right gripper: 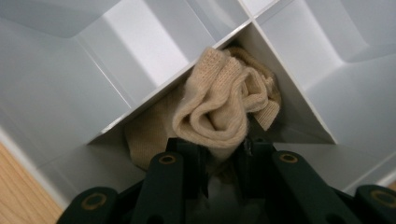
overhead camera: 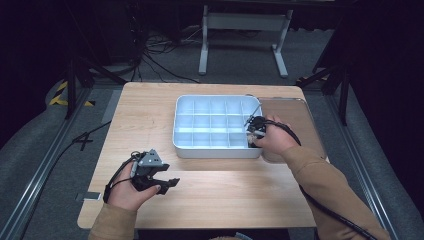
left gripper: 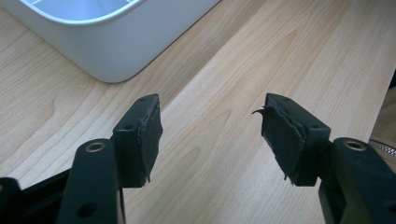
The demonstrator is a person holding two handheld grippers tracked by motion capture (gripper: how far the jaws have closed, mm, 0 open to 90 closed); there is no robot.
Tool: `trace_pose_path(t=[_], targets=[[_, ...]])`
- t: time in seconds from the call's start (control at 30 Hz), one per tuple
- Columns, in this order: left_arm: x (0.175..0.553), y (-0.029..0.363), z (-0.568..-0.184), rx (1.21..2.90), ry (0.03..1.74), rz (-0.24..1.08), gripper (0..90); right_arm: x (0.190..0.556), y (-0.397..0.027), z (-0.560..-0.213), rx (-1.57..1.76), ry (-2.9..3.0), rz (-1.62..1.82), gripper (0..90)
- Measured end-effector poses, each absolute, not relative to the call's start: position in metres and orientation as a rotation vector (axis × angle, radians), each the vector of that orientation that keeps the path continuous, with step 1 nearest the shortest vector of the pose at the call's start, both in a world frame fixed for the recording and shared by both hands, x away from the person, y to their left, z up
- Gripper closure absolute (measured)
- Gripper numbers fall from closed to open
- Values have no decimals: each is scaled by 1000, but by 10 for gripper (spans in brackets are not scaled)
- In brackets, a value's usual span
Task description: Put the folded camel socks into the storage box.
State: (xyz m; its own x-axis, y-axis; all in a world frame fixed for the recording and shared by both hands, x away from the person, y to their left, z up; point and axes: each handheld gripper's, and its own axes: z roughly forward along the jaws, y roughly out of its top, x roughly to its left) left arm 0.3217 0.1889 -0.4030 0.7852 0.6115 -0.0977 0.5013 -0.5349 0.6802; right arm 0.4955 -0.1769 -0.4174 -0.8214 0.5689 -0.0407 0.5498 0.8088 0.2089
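1. Right gripper [right gripper: 219, 154]: jaws pinched on a bunched beige sock [right gripper: 224, 107], the bundle running out toward 12 o'clock.
2. Sock: low inside the near-right compartment of the white divider tray [overhead camera: 215, 150], at the table's 3 o'clock.
3. Left gripper [left gripper: 210, 135]: jaws spread, empty, at 7 o'clock, well apart from the tray.

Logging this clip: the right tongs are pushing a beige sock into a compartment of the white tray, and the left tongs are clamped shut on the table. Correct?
Not quite: the left tongs are open, jaws apart above the bare table, as the left gripper view shows. The right tongs do grip the beige sock in the white tray.
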Motion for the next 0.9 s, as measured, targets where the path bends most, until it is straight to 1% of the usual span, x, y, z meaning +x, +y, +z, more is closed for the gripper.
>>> trace_pose_path(t=[0.13, 0.27, 0.37, 0.43, 0.5, 0.9], targets=[[322, 189, -403, 2249, 821, 195, 385, 496, -177, -417, 893, 2893, 292, 737], [322, 189, -403, 2247, 821, 197, 384, 495, -178, -416, 872, 2898, 309, 712], [323, 189, -403, 2249, 822, 194, 383, 495, -180, -412, 862, 2916, 353, 632], [323, 189, -403, 2249, 822, 194, 382, 494, -181, -408, 872, 2921, 380, 632], [323, 188, -404, 2243, 825, 189, 381, 493, -183, -403, 869, 2904, 392, 563], [325, 186, -403, 2245, 818, 188, 380, 477, -206, -366, 878, 2788, 683, 524]])
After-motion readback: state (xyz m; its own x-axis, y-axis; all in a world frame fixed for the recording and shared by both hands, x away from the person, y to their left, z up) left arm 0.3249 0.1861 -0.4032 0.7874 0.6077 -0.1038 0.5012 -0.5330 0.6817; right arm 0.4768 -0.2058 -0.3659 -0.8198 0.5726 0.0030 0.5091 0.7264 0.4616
